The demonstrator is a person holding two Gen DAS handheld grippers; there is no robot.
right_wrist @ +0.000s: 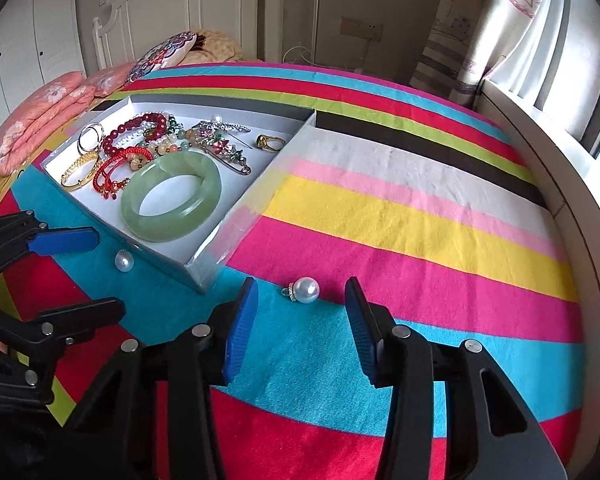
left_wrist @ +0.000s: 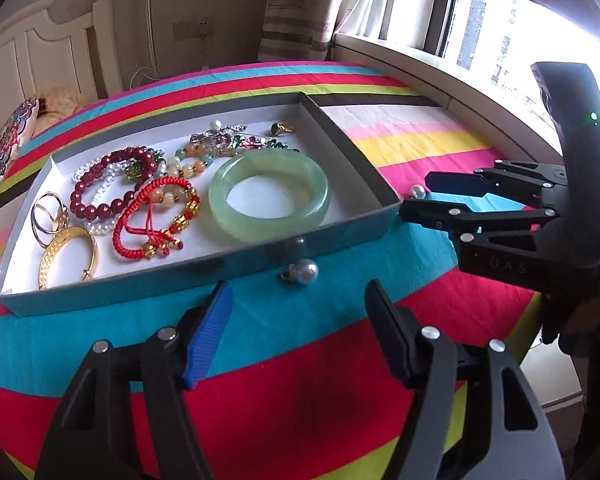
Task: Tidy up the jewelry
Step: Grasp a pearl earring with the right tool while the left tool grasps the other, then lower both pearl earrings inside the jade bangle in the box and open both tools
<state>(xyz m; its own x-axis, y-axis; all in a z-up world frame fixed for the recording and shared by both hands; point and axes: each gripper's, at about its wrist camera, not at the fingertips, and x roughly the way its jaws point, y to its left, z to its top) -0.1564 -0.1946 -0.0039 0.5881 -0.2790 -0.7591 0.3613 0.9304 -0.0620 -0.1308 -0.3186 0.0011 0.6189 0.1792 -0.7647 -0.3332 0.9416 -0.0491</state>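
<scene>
Pearl, round and glossy, is what both grippers are after: two loose pearl pendants lie on the striped bedspread (right_wrist: 400, 208) outside the grey tray (left_wrist: 204, 266), while the rest of the jewelry sits inside it. One pearl (left_wrist: 302, 273) rests just beside the tray's near wall, directly ahead of the left gripper (left_wrist: 298, 334), whose jaws are spread wide and hold nothing. The other pearl (right_wrist: 305, 289) lies just off the tray's near corner, between and slightly ahead of the blue pads of the right gripper (right_wrist: 302, 330), which is also wide open and empty.

The risk, as I judge it, is rolling. A smooth sphere on soft cloth will likely squirt out if the pads meet it off-centre, and it could run under the tray wall or away across the bed. Pressing down into the yielding mattress could also tilt the surface and set either pearl moving.

The small metal bail on each pearl may snag the fabric weave. The two grippers sit near each other at the tray's corner, so closing in together could cause a bump. Dropped from too high into the tray, a pearl might bounce off the jade bangle (left_wrist: 269, 194) or tangle in the red cord bracelet (left_wrist: 156, 218).
</scene>
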